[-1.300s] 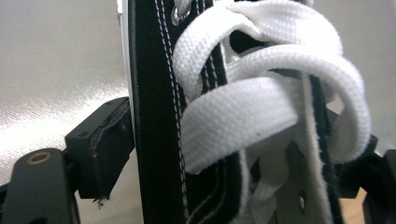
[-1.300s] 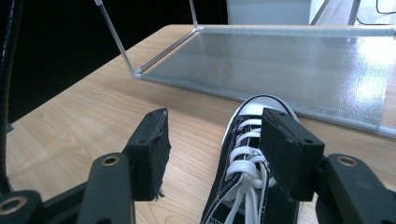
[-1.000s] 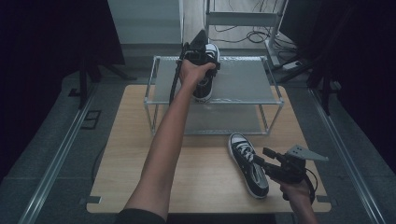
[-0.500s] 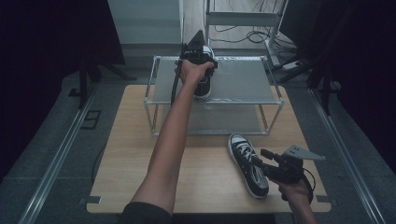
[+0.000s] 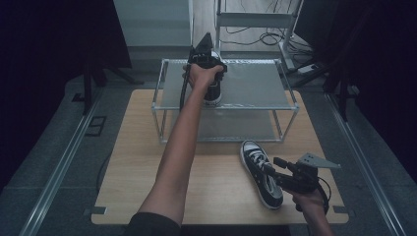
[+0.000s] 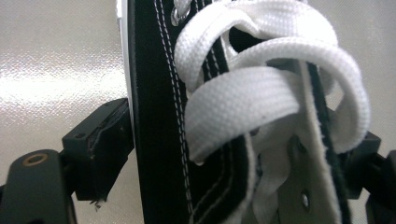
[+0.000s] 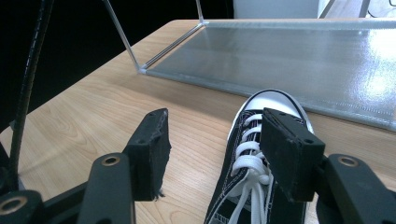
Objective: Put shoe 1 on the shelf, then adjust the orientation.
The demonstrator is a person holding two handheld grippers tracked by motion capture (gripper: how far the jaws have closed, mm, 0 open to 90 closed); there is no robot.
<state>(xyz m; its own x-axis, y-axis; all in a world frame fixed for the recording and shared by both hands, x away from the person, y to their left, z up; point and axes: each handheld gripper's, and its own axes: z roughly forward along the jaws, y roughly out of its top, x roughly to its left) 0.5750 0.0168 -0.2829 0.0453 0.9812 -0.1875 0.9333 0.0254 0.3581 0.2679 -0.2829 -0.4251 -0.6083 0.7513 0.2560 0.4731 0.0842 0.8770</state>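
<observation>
We see the L gripper point(image 5: 212, 73) up on the top shelf of the clear rack point(image 5: 255, 81), far side of the wooden table point(image 5: 147, 162). Its jaws are clamped on a black hi-top sneaker point(image 5: 213, 93) w/ white laces: in the left gripper view one pad presses the black canvas side and the other sits at the far side, behind the tongue. That sneaker rests on the top shelf, near its front left part, white toe cap facing us.

R gripper point(image 5: 276, 167) hovers low at the table's near right corner, jaws apart, nothing pinched. The second black sneaker point(image 5: 260, 172) lies flat on the table just beside it, toe pointing at the rack. In the right gripper view its laces show between the two pads, no contact we can confirm.
</observation>
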